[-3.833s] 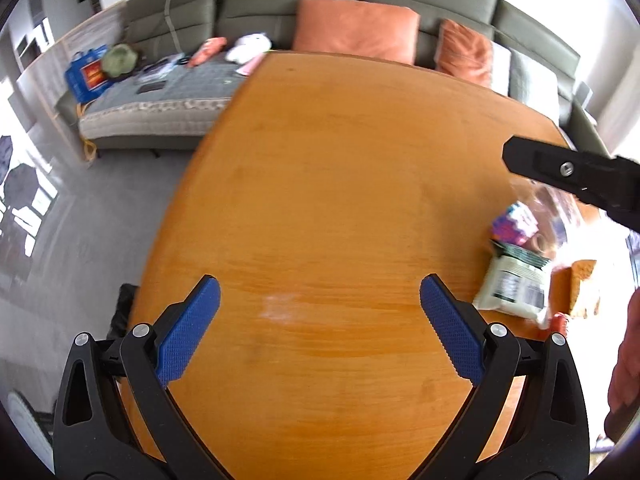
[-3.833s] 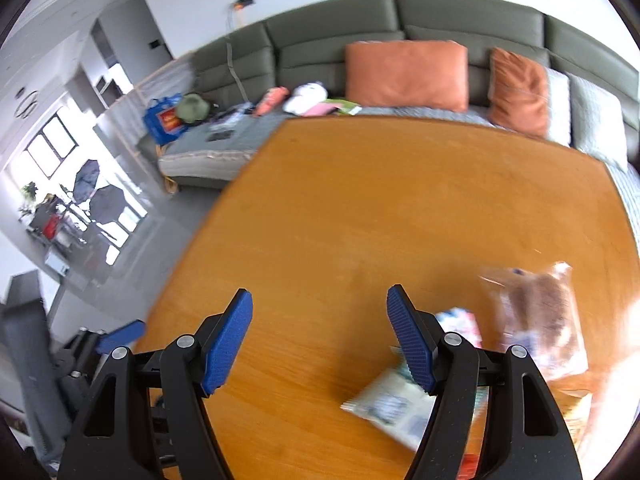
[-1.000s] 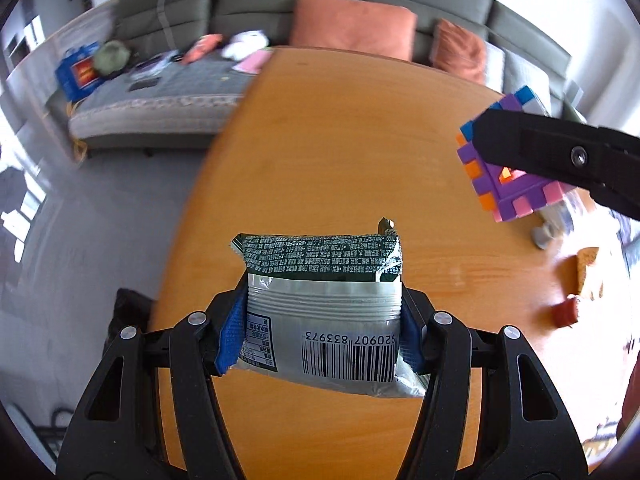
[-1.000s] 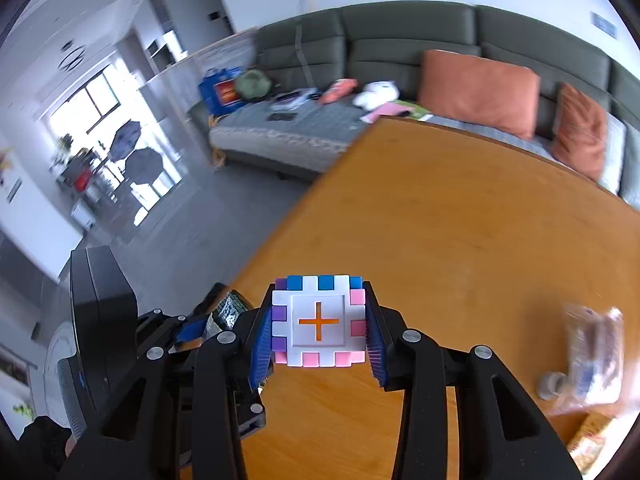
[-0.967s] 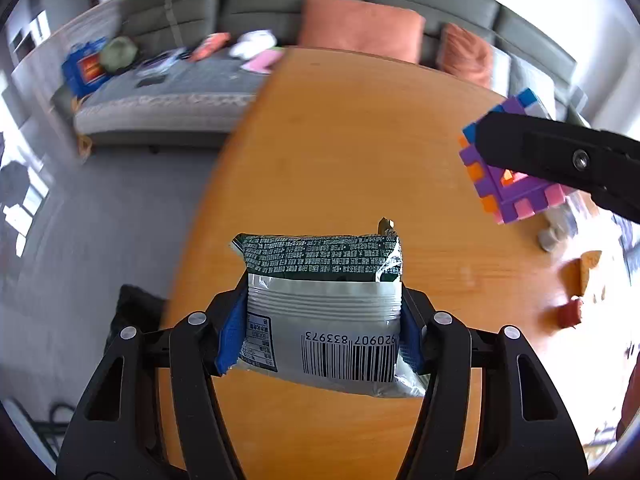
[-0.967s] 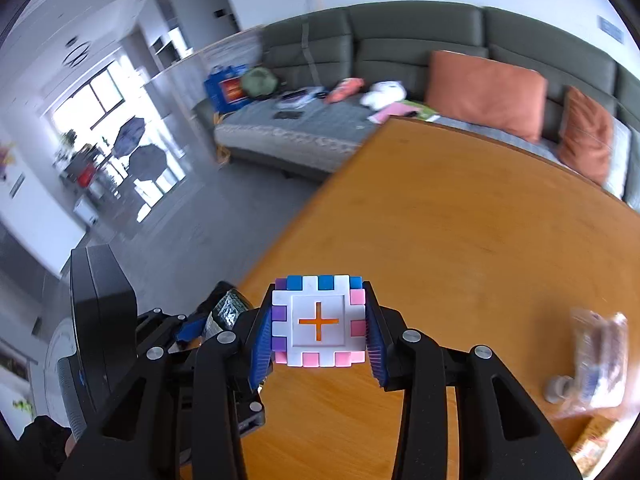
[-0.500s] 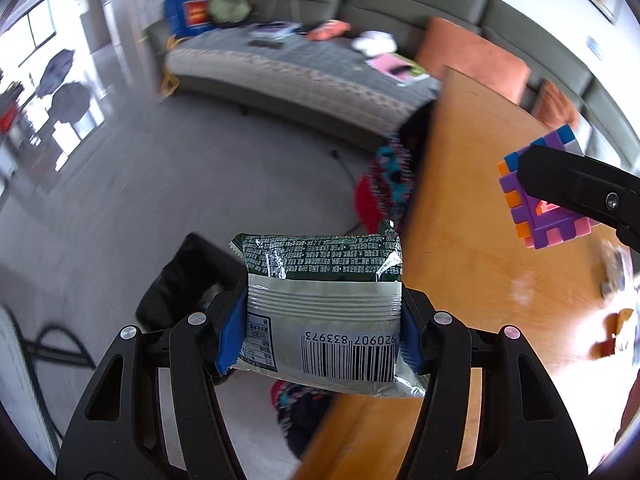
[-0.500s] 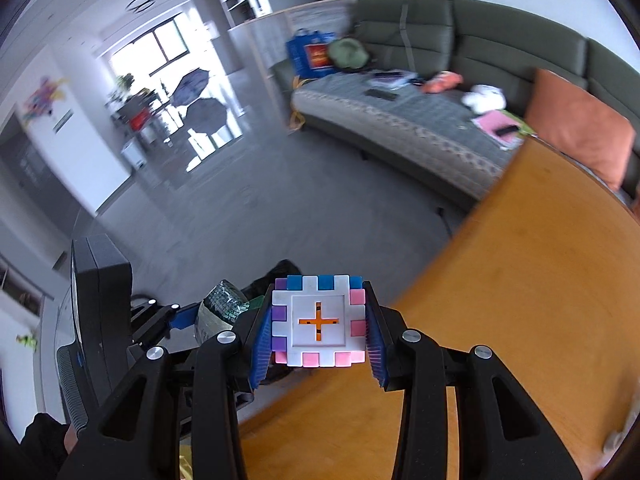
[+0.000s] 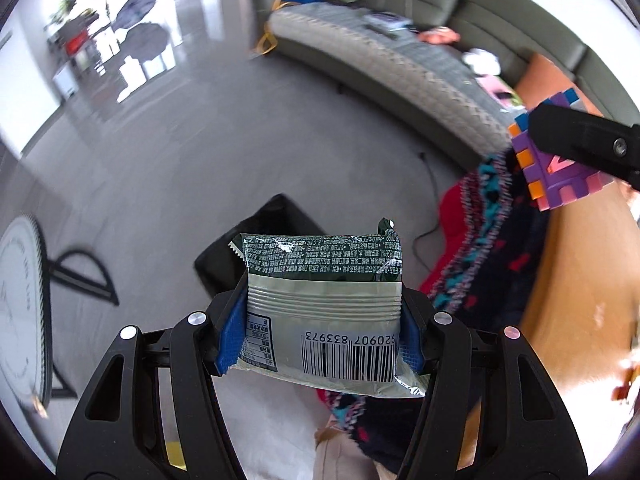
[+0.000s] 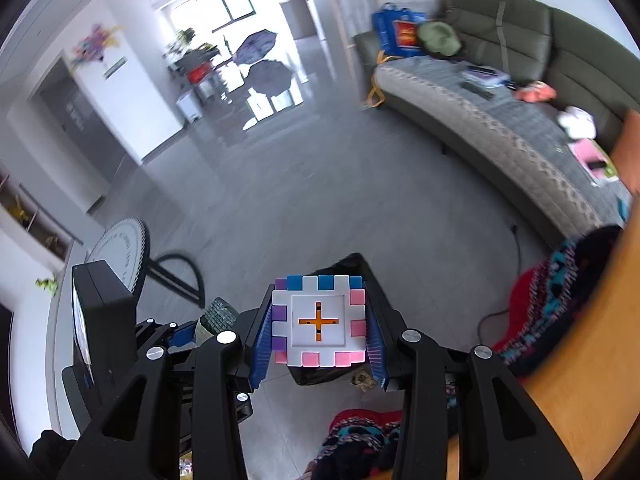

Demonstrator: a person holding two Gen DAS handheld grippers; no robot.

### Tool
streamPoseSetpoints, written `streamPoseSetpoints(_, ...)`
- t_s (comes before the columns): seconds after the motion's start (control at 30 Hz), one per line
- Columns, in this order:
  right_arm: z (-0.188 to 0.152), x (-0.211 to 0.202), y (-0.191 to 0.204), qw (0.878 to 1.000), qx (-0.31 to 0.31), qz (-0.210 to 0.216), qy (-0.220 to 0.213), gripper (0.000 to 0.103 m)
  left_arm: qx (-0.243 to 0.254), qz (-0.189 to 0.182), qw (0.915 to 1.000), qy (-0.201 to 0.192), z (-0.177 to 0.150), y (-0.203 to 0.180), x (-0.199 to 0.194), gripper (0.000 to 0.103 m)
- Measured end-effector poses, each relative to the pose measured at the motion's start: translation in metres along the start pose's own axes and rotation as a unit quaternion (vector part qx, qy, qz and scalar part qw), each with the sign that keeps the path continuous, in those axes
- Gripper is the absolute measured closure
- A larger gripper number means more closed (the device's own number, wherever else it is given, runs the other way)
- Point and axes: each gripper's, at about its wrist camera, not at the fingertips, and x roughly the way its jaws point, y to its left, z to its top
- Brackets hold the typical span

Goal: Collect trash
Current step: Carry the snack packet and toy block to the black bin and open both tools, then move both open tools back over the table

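Observation:
My left gripper [image 9: 322, 330] is shut on a green and grey snack packet [image 9: 322, 312] with a barcode, held above the grey floor. My right gripper [image 10: 319, 322] is shut on a puzzle cube [image 10: 319, 321] of white, pink, purple and blue foam pieces with an orange cross. That cube [image 9: 556, 160] also shows at the right of the left wrist view, under the right gripper's black finger [image 9: 580, 142]. Below both grippers a black bin bag [image 9: 256, 248] stands on the floor; it lies just behind the cube in the right wrist view [image 10: 352, 266].
The wooden table's edge [image 9: 580, 300] lies to the right, with a patterned dark and red garment [image 9: 492, 240] on a chair beside it. A grey-green sofa [image 10: 500, 120] runs along the back. A round fan base [image 9: 24, 304] stands on the floor at the left.
Both grippers have swung left off the table and now hang over the floor by the black bag. The packet and the cube stay gripped as before.

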Motion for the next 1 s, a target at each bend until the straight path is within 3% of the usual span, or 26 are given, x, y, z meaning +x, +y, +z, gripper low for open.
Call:
streamPoseSetpoints(0.07,0.009,0.013,0.008,1.0,-0.01,0.005,0.005,0.062,-0.014,0.009,0.9999,0.005,0.004,0.015,0.006,0.043)
streamPoseSetpoints(0.1,0.014,0.018,0.014,1.0,-0.015,0.005,0.006,0.054,-0.022,0.013,0.9996,0.008,0.007,0.024,0.009,0.042)
streamPoseSetpoints(0.17,0.027,0.032,0.025,1.0,-0.024,-0.013,0.011,0.023,-0.03,0.032,0.9988,0.02,0.01,0.041,0.016,0.028)
streamPoseSetpoints(0.2,0.032,0.036,0.03,0.999,-0.027,-0.021,0.004,0.022,-0.034,0.05,0.9981,0.015,0.012,0.047,0.016,0.006)
streamPoseSetpoints(0.27,0.039,0.044,0.038,0.999,-0.039,-0.018,0.001,0.022,-0.047,0.074,0.9961,-0.003,0.015,0.061,0.013,0.006)
streamPoseSetpoints(0.37,0.044,0.052,0.042,0.999,-0.044,-0.013,0.003,0.022,-0.083,0.064,0.9945,0.003,0.019,0.082,0.013,0.006)
streamPoseSetpoints(0.63,0.041,0.055,0.043,0.999,-0.038,-0.005,0.007,0.022,-0.089,0.069,0.9936,0.006,0.021,0.092,0.015,0.006)
streamPoseSetpoints(1.0,0.035,0.025,0.018,1.0,-0.009,-0.013,-0.012,0.022,-0.056,0.055,0.9969,-0.007,0.029,0.059,0.006,0.006)
